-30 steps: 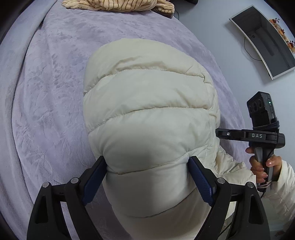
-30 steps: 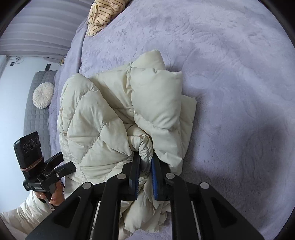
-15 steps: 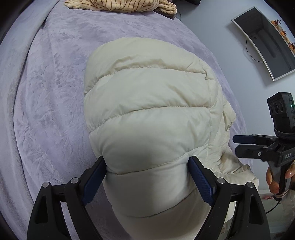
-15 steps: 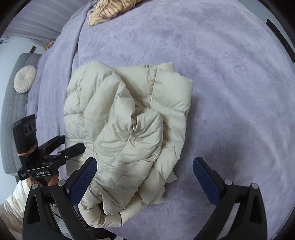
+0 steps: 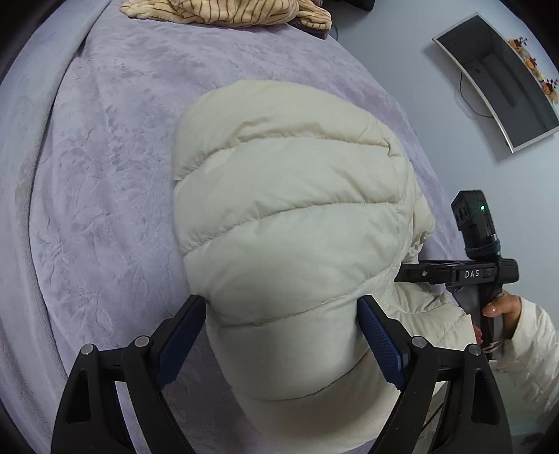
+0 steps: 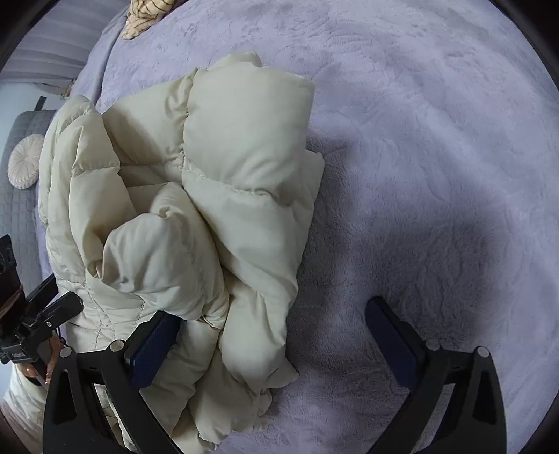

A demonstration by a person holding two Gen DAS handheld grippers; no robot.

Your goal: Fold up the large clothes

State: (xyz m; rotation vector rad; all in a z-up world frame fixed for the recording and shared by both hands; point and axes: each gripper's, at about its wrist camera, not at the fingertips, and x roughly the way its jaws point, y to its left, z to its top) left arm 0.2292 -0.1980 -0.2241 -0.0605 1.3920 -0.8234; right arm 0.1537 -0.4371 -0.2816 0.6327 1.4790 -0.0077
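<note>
A cream quilted puffer jacket [image 5: 290,223] lies bunched on the purple bed. My left gripper [image 5: 283,331] is open wide, its jaws straddling a thick puffy fold of the jacket and touching it on both sides. In the right wrist view the jacket [image 6: 209,216] is a crumpled heap with a sleeve folded over the top. My right gripper [image 6: 269,338] is open and holds nothing; its left finger rests against the heap's near edge and its right finger is over bare blanket. The right gripper also shows in the left wrist view [image 5: 412,272].
The purple plush blanket [image 6: 436,174] covers the bed. A beige striped garment [image 5: 227,12] lies at the far end. A wall-mounted screen [image 5: 499,80] hangs to the right. A grey sofa with a round cushion [image 6: 22,166] stands past the bed's left side.
My right gripper let go of the jacket fold, opened wide, pulled back, then came in close again. The left gripper stayed open around the fold.
</note>
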